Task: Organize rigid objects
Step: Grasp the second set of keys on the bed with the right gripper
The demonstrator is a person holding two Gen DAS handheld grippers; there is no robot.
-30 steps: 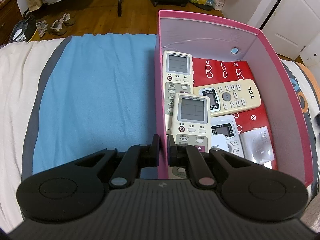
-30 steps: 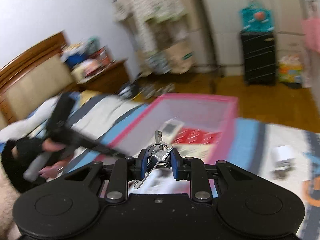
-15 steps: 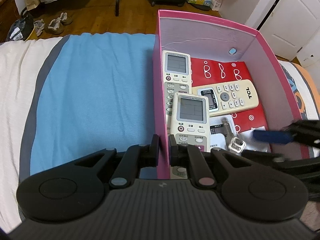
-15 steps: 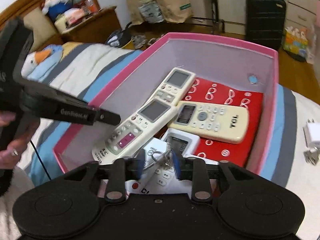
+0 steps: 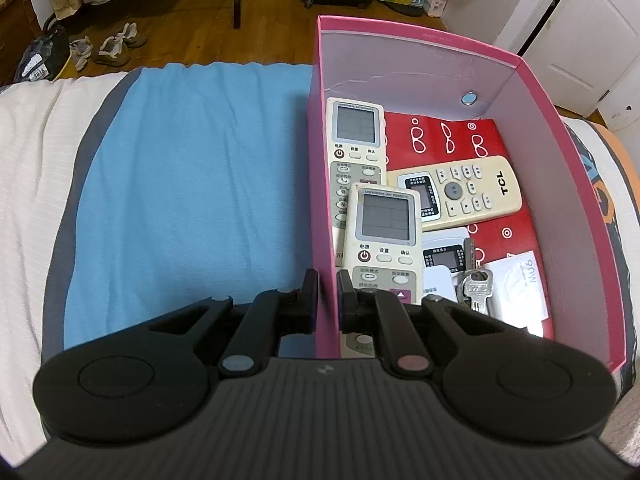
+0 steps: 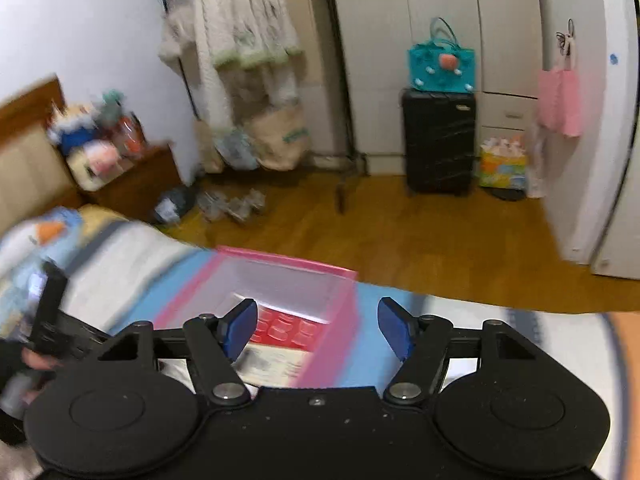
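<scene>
A pink box point(image 5: 576, 184) stands on the bed. My left gripper point(image 5: 328, 294) is shut on the box's left wall near its front corner. Inside lie two white AC remotes point(image 5: 382, 232), a cream TCL remote point(image 5: 460, 192), a smaller white remote, a red packet and a bunch of keys point(image 5: 474, 284) near the front. My right gripper point(image 6: 316, 330) is open and empty, raised above the box point(image 6: 320, 356) and looking across the room.
A blue blanket point(image 5: 192, 184) covers the bed left of the box. The box's far wall has a small round stud point(image 5: 468, 98). Beyond the bed are a wooden floor, shoes, a black suitcase point(image 6: 438, 142), a clothes rack and wardrobes.
My right gripper brought the keys into the box, opened and let them go, then lifted away. The keys now lie in the box. My left gripper has kept its hold on the wall.
</scene>
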